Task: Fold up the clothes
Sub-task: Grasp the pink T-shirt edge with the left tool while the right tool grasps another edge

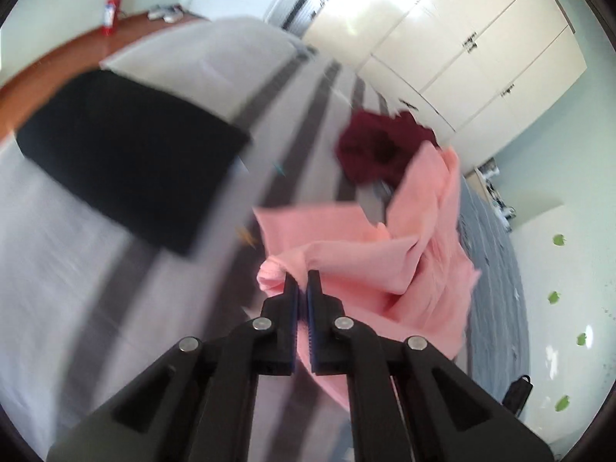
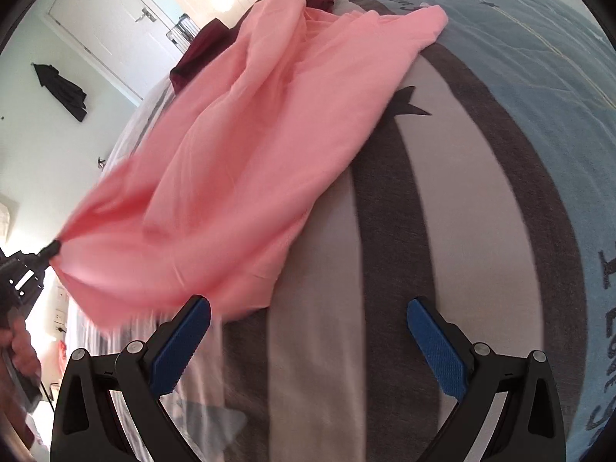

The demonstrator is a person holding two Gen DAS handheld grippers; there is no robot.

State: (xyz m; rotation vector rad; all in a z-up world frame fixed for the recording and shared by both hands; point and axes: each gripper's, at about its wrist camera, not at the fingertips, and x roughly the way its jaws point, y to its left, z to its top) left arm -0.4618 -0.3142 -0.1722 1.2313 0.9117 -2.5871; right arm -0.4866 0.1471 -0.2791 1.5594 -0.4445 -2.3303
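The left gripper pinches a bunched corner of the pink garment, which trails ahead of it onto the striped bedspread. The cloth looks thin, light and limp, so it will likely sag. The right gripper gapes wide and empty, the garment's nearest hem just beyond its left finger, a sensible second hold.

Bright daylight; glare on wardrobe doors. Left wrist view motion-blurred; fisheye bending and dark corners in both.
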